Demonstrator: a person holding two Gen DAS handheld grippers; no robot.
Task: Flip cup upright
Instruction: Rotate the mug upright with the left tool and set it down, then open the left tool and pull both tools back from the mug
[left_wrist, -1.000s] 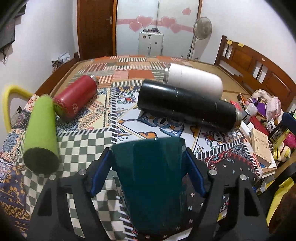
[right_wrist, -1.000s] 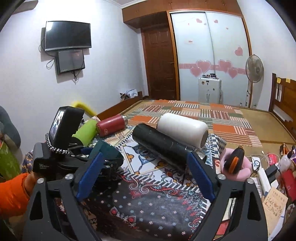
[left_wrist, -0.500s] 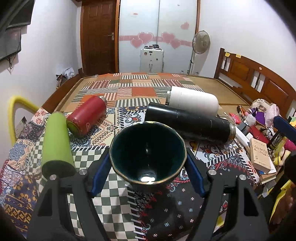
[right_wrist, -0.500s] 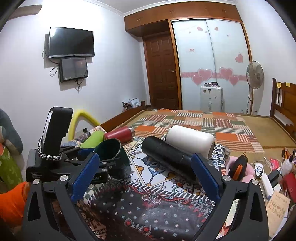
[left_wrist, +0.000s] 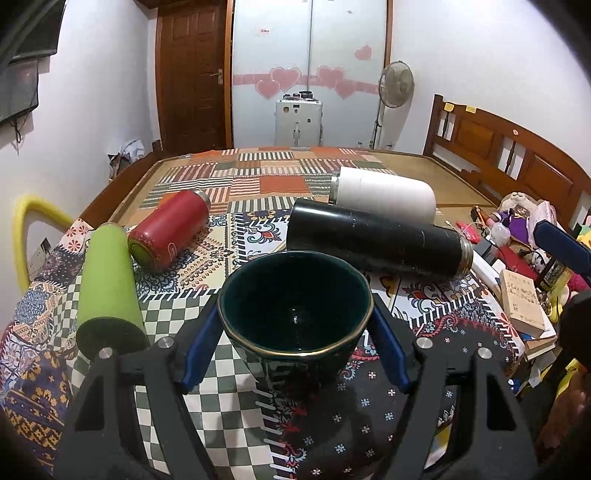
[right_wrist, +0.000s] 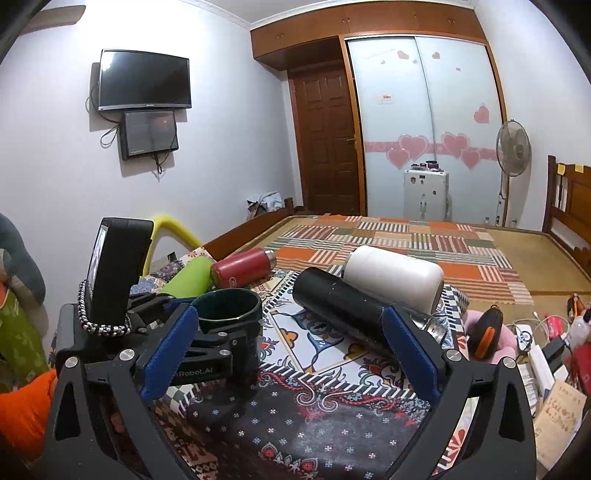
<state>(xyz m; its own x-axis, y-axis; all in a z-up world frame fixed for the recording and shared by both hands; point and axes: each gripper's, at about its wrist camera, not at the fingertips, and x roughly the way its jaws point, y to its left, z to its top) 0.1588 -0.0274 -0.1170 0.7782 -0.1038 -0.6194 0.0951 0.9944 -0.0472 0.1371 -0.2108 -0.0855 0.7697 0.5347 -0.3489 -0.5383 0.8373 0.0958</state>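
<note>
A dark green cup (left_wrist: 295, 325) with a thin gold rim stands mouth up on the patterned cloth (left_wrist: 207, 251), between the blue pads of my left gripper (left_wrist: 295, 350), which is shut on its sides. In the right wrist view the same cup (right_wrist: 229, 314) shows upright at the left, held by the left gripper (right_wrist: 207, 343). My right gripper (right_wrist: 291, 354) is open and empty, above the cloth to the right of the cup.
A green bottle (left_wrist: 107, 284), a red bottle (left_wrist: 166, 229), a black flask (left_wrist: 376, 240) and a white flask (left_wrist: 384, 192) lie on their sides behind the cup. Books and clutter (left_wrist: 524, 302) sit at the right edge. A yellow hoop (left_wrist: 22, 236) stands at the left.
The cup has turned from mouth down to mouth up in my left gripper and now rests lower on the cloth. My right gripper has risen slightly, still open.
</note>
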